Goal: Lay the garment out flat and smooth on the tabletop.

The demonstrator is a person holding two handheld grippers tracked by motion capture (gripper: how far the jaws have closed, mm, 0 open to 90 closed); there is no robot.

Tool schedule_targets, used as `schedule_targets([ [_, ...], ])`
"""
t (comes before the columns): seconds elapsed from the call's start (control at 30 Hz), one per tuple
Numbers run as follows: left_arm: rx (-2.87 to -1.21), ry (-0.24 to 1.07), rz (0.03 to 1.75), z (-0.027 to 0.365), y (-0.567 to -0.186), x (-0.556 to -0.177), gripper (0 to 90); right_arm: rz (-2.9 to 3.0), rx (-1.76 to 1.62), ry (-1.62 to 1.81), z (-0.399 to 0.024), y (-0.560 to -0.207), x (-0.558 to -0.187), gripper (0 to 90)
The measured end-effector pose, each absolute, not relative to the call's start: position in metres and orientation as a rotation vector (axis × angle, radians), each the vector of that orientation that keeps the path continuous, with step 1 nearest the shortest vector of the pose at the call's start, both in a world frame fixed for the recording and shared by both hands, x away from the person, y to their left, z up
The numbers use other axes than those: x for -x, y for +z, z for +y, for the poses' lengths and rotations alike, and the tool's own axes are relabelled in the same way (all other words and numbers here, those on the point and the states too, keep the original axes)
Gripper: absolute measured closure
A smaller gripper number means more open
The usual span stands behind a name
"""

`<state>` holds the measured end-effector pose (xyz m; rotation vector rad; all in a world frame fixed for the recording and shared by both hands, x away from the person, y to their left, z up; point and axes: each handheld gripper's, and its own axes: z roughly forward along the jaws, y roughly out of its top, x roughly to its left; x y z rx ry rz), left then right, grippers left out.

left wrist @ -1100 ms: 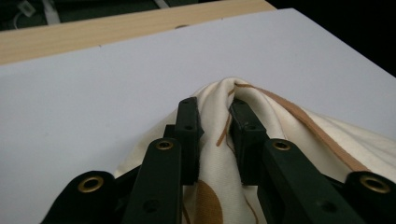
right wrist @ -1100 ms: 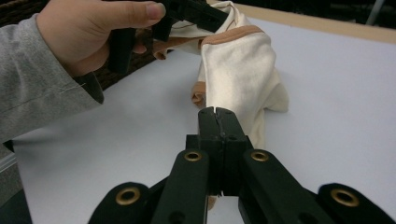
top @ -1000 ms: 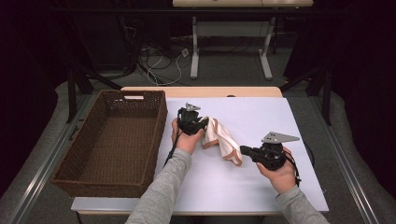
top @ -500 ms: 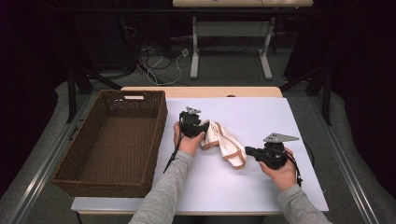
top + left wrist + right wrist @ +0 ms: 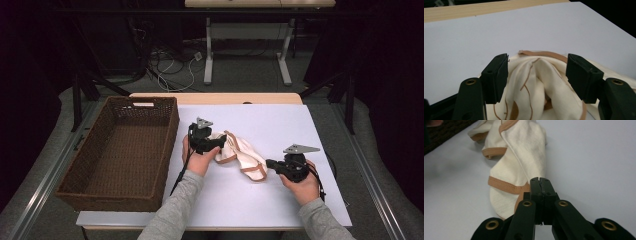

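A cream cloth (image 5: 240, 152) with tan trim lies stretched out on the white table top (image 5: 280, 120) between my two grippers. My left gripper (image 5: 217, 145) sits at the cloth's left end. Its jaws have just been opening, and in the left gripper view (image 5: 537, 62) they stand apart with the bunched cloth (image 5: 536, 82) between them, the pads off the fabric. My right gripper (image 5: 270, 163) is at the cloth's lower right end. In the right gripper view (image 5: 540, 181) the jaws are shut on the trimmed edge of the cloth (image 5: 521, 162).
A brown wicker basket (image 5: 170, 135) stands at the table's left side, close to my left hand. A wooden strip (image 5: 215, 98) runs along the far edge. Bare table top lies to the right of the cloth and in front of it.
The cloth has come down from a bunched, lifted hold to lie stretched on the table. The left jaws have opened off it. The right gripper has sunk and drawn the cloth's end to the right.
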<state>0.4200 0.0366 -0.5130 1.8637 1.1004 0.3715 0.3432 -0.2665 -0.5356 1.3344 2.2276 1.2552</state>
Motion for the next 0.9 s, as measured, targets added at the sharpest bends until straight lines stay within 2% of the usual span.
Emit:
schedule_targets([
  [0.2, -1.9, 0.336, 1.056, 0.036, -0.517, -0.4, 33.6, 2.232, -1.367, 1.221, -0.269, -0.54, -0.347, 87.1],
  [0.3, -1.917, 0.339, 1.044, 0.033, -0.523, -0.391, 33.6, 2.22, -1.37, 1.213, -0.269, -0.541, -0.347, 77.1],
  [0.47, -1.936, 0.326, 1.042, 0.035, -0.535, -0.383, 33.0, 2.187, -1.284, 1.23, -0.265, -0.535, -0.343, 65.3],
  [0.77, -1.986, 0.31, 1.068, 0.032, -0.551, -0.384, 31.9, 2.209, -1.148, 1.241, -0.236, -0.529, -0.359, 57.8],
  [0.9, -2.011, 0.321, 1.059, 0.029, -0.555, -0.384, 31.7, 2.223, -1.1, 1.221, -0.218, -0.531, -0.371, 57.6],
])
